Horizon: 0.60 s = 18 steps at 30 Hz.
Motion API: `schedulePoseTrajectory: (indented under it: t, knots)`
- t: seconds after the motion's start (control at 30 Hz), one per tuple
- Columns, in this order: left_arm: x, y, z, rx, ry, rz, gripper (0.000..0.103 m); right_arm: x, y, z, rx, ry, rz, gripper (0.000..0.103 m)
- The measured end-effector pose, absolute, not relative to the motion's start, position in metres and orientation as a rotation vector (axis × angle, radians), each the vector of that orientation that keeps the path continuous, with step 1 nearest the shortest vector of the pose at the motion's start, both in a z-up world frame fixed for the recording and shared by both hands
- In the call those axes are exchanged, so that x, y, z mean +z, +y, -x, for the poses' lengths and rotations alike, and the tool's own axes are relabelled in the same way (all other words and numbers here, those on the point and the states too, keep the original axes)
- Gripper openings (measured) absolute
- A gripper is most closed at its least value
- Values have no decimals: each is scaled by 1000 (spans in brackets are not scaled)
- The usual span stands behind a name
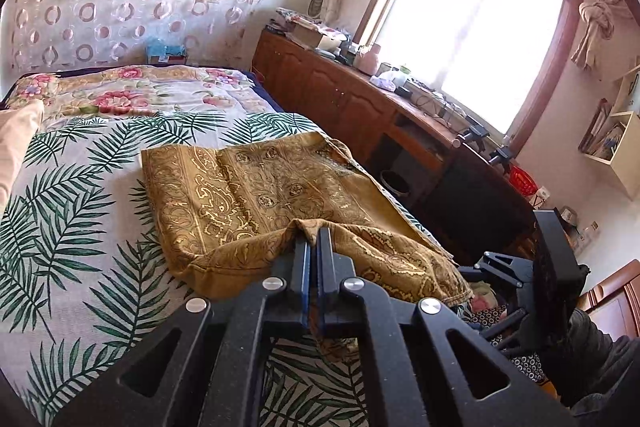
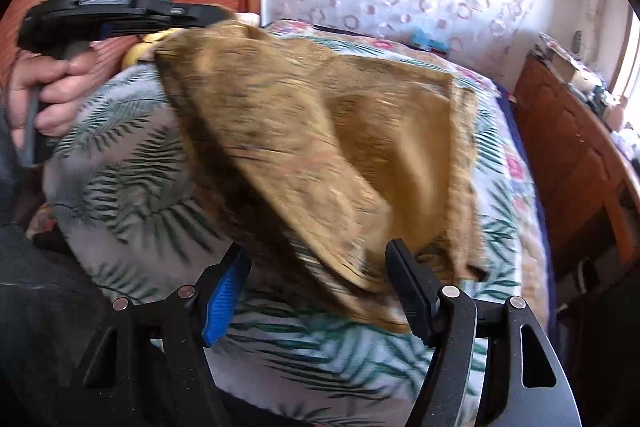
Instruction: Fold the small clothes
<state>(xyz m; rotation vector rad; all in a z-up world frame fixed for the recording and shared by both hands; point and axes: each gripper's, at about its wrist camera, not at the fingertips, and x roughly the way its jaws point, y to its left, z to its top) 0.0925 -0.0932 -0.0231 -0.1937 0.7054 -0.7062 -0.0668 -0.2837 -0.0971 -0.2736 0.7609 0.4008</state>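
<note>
On the bed, over its palm-leaf sheet, lies a mustard-gold patterned cloth, partly flat and partly lifted. Left gripper: jaws pressed tight together, pinching a raised edge of the cloth at the near side; fabric peaks at the fingertips and drapes down to both sides. From the right wrist view, the left gripper sits at upper left, held by a hand, with the cloth hanging from it in a slanting sheet down toward the mattress; this view is motion-blurred. Right gripper: jaws spread wide, a blue pad showing on the left-hand finger. A lower fold of the cloth lies between the fingers; no pad presses on it. Beyond the bed stand a wooden cabinet and a bright window.
</note>
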Motion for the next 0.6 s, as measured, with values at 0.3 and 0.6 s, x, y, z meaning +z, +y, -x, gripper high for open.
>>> schedulePoseTrajectory:
  t: [0.3,0.6]
  knots:
    - [-23,-81,-92,-677,694,217,3,-88,-298,44,376,711,257,16]
    - [-16,-66,-107,-581,673,215,3,-35,-284,3,359,543,238,12]
